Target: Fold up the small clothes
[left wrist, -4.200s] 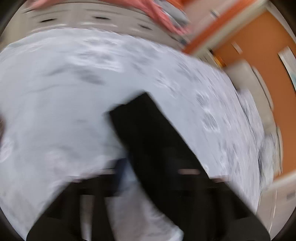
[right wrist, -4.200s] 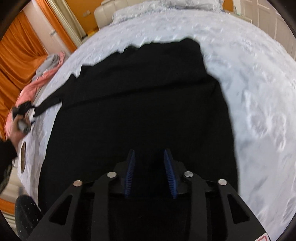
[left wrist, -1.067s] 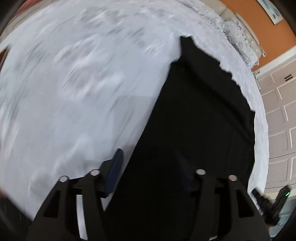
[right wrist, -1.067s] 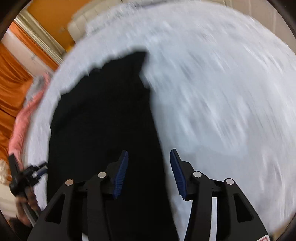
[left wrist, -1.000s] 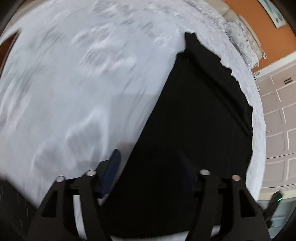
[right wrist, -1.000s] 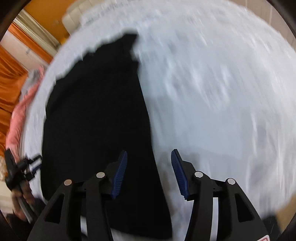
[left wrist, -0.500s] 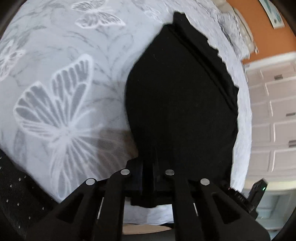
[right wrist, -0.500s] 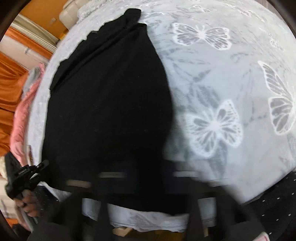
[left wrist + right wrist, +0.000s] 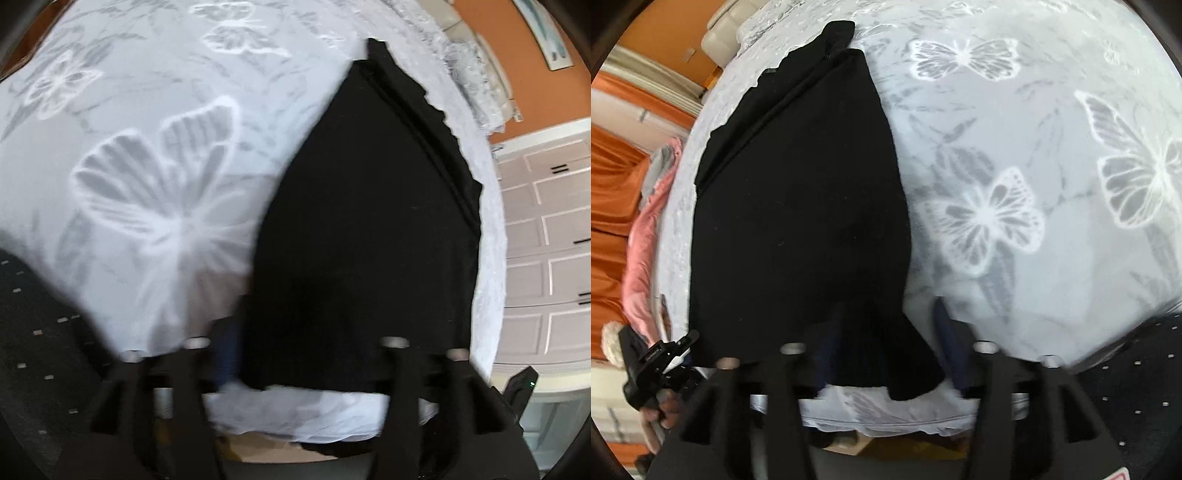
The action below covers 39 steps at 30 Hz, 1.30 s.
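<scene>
**Both grippers open at the near hem, fold not yet lifted**

In the left wrist view the left gripper [image 9: 295,354] has its jaws wide apart at the bottom of the frame, straddling the near edge of the black garment [image 9: 369,221]; nothing is pinched. In the right wrist view the right gripper [image 9: 882,343] is likewise spread, with the garment's flared near corner [image 9: 908,365] lying between its blue fingers [image 9: 942,332], slightly blurred.

The garment lies flat up the middle of each frame, already narrowed lengthwise, on the butterfly-print bedspread [image 9: 1015,206], its far end toward the top. A pink garment [image 9: 646,236] sits at the left edge.

The step appears to be the crosswise fold. Next, each gripper likely needs to close on a near corner, then carry the hem toward the far end evenly.
</scene>
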### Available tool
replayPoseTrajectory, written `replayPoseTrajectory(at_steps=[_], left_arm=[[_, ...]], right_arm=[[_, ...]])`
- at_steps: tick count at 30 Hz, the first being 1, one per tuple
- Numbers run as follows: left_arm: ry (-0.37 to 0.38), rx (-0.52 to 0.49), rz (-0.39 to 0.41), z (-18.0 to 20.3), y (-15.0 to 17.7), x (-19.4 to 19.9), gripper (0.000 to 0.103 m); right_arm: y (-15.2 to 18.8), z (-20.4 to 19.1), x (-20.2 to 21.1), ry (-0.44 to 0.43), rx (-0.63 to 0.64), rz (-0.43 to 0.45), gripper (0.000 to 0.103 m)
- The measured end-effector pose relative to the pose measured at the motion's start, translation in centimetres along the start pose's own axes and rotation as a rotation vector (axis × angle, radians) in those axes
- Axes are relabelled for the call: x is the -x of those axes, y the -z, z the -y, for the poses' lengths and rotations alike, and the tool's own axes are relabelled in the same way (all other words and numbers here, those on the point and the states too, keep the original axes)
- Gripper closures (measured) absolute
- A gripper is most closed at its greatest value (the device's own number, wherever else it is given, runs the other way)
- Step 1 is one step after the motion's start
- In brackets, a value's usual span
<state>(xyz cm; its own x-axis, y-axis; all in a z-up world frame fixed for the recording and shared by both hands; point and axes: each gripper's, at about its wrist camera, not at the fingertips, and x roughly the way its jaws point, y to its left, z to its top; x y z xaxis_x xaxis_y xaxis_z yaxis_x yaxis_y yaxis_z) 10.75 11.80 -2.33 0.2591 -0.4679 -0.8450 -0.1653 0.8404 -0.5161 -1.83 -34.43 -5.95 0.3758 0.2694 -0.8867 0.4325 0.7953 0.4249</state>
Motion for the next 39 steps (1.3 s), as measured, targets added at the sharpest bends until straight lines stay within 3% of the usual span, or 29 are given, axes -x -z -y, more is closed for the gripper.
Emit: replayPoseTrajectory(at_steps=[2,3,4,6,9,14,20,23,25,27,30,33,35,37,38,39], left_arm=[[-0.069,-0.045,0.002,1.4,-0.3,-0.6,0.044],[-0.099,-0.078,0.001,2.1,-0.5,-0.7,0.077],[-0.105,-0.101,-0.011,2.5,-0.6,-0.8,0.101],[-0.067,-0.078,-0.027,2.6,-0.7,0.6,0.099],[-0.036,-0.138,0.006,3.2,0.1,4.6,0.099],[-0.018,-0.188,-0.042,1.5,4.8,9.2,0.099],[-0.014,-0.141,-0.194,-0.6,12.1,13.6,0.099],[0.008,-0.132,-0.158,1.1,11.5,16.4,0.099],[0.022,-0.153,-0.072,2.9,8.7,17.6,0.099],[0.047,-0.214,0.045,5.3,3.3,17.7,0.099],[0.049,-0.254,0.149,8.5,-3.9,14.9,0.098],[-0.043,-0.340,0.183,12.4,-9.4,8.1,0.094],[-0.147,-0.338,0.159,12.5,-11.8,3.1,0.092],[-0.190,-0.301,0.135,10.6,-12.2,1.7,0.090],[-0.164,-0.264,0.127,9.9,-12.4,1.6,0.082],[-0.128,-0.247,0.133,9.1,-12.1,2.1,0.067]], right_arm=[[-0.2,-0.5,-0.8,0.015,0.003,-0.009,0.046],[-0.2,-1.2,-1.2,0.038,0.027,0.003,0.062],[-0.2,-1.8,-1.3,0.040,0.052,0.005,0.094],[0.0,-2.7,0.0,-0.011,0.044,0.028,0.097],[0.4,-3.2,3.7,-0.023,0.073,0.087,0.098],[3.8,-1.9,7.9,-0.010,0.124,0.092,0.098],[11.6,-0.2,10.0,0.009,0.150,-0.096,0.098],[13.5,-2.0,13.0,-0.001,0.227,-0.139,0.098],[11.5,-2.2,15.0,-0.033,0.220,-0.077,0.098],[7.0,-2.7,16.7,-0.102,0.190,0.048,0.098],[-1.6,-2.9,16.2,-0.227,0.111,0.226,0.098],[-10.0,-4.5,10.9,-0.248,0.085,0.305,0.097],[-14.1,-4.7,5.8,-0.155,0.013,0.261,0.089],[-15.3,-4.1,3.9,-0.118,-0.056,0.251,0.089],[-15.1,-3.7,4.1,-0.143,-0.078,0.276,0.088],[-14.7,-3.3,5.0,-0.167,-0.078,0.312,0.084]])
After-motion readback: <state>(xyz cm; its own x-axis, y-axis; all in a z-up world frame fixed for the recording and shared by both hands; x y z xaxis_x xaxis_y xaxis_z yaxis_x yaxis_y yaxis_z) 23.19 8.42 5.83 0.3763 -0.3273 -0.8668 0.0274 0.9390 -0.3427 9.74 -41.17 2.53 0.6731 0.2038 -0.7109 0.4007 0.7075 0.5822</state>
